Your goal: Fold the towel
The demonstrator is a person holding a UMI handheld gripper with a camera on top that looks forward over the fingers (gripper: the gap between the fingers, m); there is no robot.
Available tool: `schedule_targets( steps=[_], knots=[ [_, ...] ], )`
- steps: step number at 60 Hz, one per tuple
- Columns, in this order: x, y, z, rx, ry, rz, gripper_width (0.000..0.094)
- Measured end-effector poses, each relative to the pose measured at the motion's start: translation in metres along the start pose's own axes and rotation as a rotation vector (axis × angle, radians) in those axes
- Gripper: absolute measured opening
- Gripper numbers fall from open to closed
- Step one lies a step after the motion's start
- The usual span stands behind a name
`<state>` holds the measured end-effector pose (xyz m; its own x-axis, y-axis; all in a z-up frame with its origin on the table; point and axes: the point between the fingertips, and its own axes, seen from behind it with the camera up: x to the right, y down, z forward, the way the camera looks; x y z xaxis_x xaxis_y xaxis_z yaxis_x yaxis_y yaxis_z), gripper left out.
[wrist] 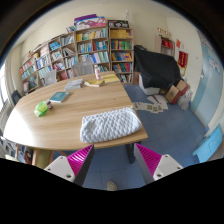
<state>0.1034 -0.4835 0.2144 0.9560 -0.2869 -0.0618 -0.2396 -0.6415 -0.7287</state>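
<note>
Currently the towel (110, 124) lies bunched or loosely folded on the near corner of the desk (60, 120), ahead of the fingers and close to the desk's edge. It is pale with a fine check pattern; its layers cannot be counted from this view. The gripper (113, 160) hovers short of the desk, fingers spread wide, nothing between the pink pads (80, 157).

Risks, as judged:
- Towel sits close to the desk edge; a push instead of a clean pinch would likely slide it off to the floor.
- Cloth is limp; pinching several layers together would drag the whole bundle rather than lift one corner.
- Approach from below desk height could knock the fingers on the desk rim.

Farther back on the desk: a green object (41, 108), a book (61, 97), and more items near the far end. Bookshelves (85, 52) line the wall behind.
</note>
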Motion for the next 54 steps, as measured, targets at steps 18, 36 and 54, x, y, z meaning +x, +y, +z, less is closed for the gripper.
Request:
schedule_targets(
  steps=[18,36,54],
  knots=[
    [-0.108,-0.002,0.141,-0.054,-0.193,-0.090,0.0839],
    [-0.166,0.023,0.296,-0.105,-0.131,-0.323,0.0806],
    [-0.138,0.031,0.319,-0.045,-0.075,-0.363,0.0044]
  ],
)
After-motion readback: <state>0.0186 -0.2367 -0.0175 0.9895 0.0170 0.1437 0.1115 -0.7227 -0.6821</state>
